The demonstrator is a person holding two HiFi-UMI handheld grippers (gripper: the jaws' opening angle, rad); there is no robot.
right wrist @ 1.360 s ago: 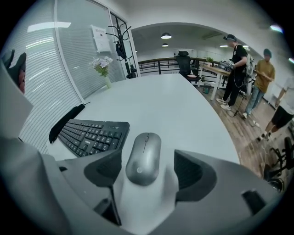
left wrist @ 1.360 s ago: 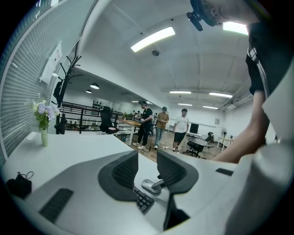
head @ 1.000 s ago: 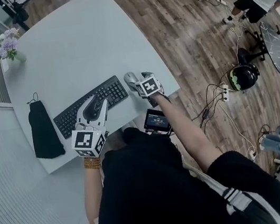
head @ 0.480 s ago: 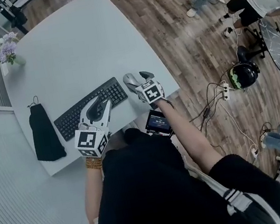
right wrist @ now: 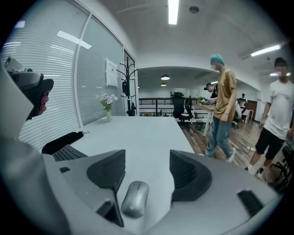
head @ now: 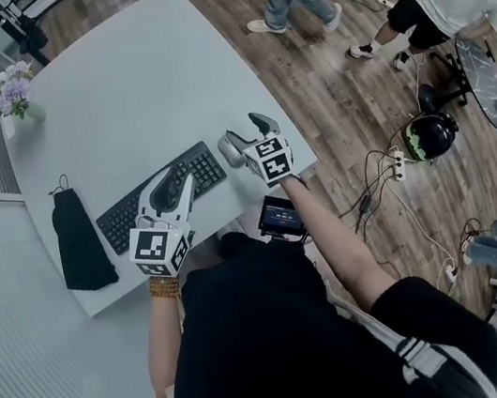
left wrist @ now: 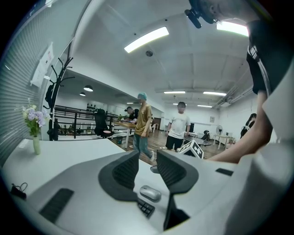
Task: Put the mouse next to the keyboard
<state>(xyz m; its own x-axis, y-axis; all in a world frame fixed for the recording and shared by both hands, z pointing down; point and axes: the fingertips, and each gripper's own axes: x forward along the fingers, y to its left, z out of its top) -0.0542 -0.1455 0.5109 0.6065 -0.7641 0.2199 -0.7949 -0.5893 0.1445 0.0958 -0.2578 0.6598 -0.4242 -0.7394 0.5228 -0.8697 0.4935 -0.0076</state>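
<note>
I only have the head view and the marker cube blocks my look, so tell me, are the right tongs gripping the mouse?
Observer: No. The right gripper view shows the mouse lying free on the table under the gap of the right tongs. Neither jaw touches it, and the jaws are closing.
Operator: Anything in the left tongs?
Observer: No. The left gripper view shows the left tongs open, with nothing between the jaws.

Even light is thrown from above by ceiling strip lights (left wrist: pixel 146 39) — burnt out to white glare. Only soft shadows are cast on the pale table (head: pixel 116 93). Edges are bent by fisheye distortion — corners are blacked out in both gripper views. The mouse (right wrist: pixel 134 198) is rendered fairly sharp.
</note>
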